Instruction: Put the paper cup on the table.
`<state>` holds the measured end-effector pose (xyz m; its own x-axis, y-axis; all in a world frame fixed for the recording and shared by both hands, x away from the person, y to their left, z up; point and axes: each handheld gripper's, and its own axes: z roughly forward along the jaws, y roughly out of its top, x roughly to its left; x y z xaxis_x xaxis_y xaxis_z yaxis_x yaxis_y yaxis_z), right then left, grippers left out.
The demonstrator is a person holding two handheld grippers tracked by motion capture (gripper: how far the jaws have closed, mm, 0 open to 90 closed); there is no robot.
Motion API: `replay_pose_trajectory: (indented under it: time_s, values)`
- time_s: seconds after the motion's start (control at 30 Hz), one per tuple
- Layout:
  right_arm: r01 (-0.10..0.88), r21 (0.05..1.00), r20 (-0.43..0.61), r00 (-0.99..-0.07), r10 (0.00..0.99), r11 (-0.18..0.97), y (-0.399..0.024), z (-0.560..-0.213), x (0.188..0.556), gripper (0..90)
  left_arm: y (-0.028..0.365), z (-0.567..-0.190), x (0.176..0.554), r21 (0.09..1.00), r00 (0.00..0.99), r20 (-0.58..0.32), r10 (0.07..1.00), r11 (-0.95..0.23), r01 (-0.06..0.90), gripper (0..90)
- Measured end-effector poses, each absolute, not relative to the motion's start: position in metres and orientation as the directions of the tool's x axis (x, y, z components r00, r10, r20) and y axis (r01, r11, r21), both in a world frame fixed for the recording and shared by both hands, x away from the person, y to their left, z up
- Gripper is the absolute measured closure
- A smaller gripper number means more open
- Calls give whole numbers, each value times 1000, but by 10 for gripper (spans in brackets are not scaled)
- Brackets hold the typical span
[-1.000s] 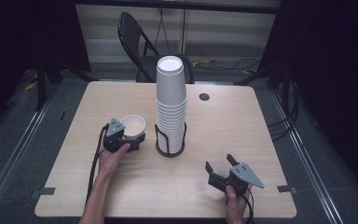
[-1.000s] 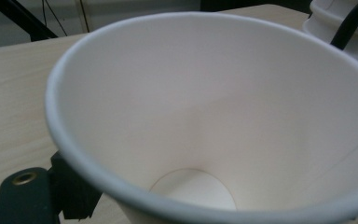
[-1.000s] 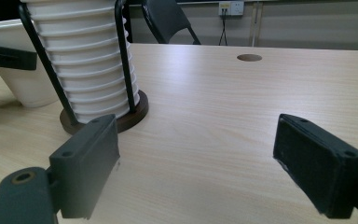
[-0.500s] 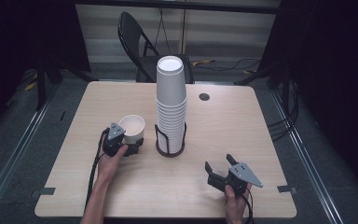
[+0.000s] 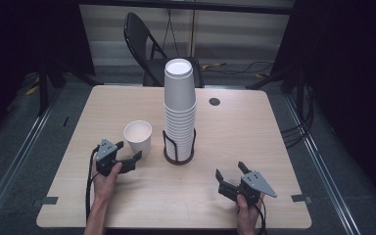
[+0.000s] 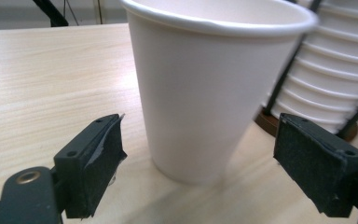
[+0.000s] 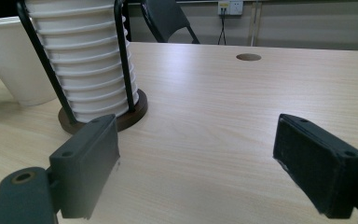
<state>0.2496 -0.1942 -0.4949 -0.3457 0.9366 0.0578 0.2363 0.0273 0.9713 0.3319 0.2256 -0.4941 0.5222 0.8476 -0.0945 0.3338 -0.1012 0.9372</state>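
A single white paper cup point(image 5: 138, 137) point(image 6: 209, 93) stands upright on the wooden table point(image 5: 254, 132), just left of a tall stack of white cups point(image 5: 179, 107) point(image 7: 84, 60) in a black wire holder with a round dark base point(image 5: 178, 155) point(image 7: 121, 114). My left gripper point(image 5: 129, 151) point(image 6: 200, 144) is open right in front of the single cup, one jaw to each side of it and neither touching it. My right gripper point(image 5: 230, 171) point(image 7: 196, 140) rests open near the front right of the table, with nothing between its jaws. The single cup point(image 7: 14, 60) also stands at the left of the right gripper view.
A round cable hole point(image 5: 214, 102) point(image 7: 249, 57) lies in the tabletop behind the stack. A black folding chair point(image 5: 149, 46) stands beyond the far edge. Tape marks point(image 5: 45, 200) sit near the table's front corners. Cables run over the floor at the right.
The left gripper has drawn back toward the person from the single cup and now stands open just short of it. The cup stays upright on the table. The right gripper has not moved.
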Motion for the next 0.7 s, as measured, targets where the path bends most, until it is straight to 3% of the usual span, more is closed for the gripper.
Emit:
replay_pose_trajectory:
  time_s: [0.7]
  values:
    - [236, 971, 58, -347, 936, 27, -194, -495, 249, 135, 194, -482, 267, 968, 563, -100, 821, -51, 245, 156]
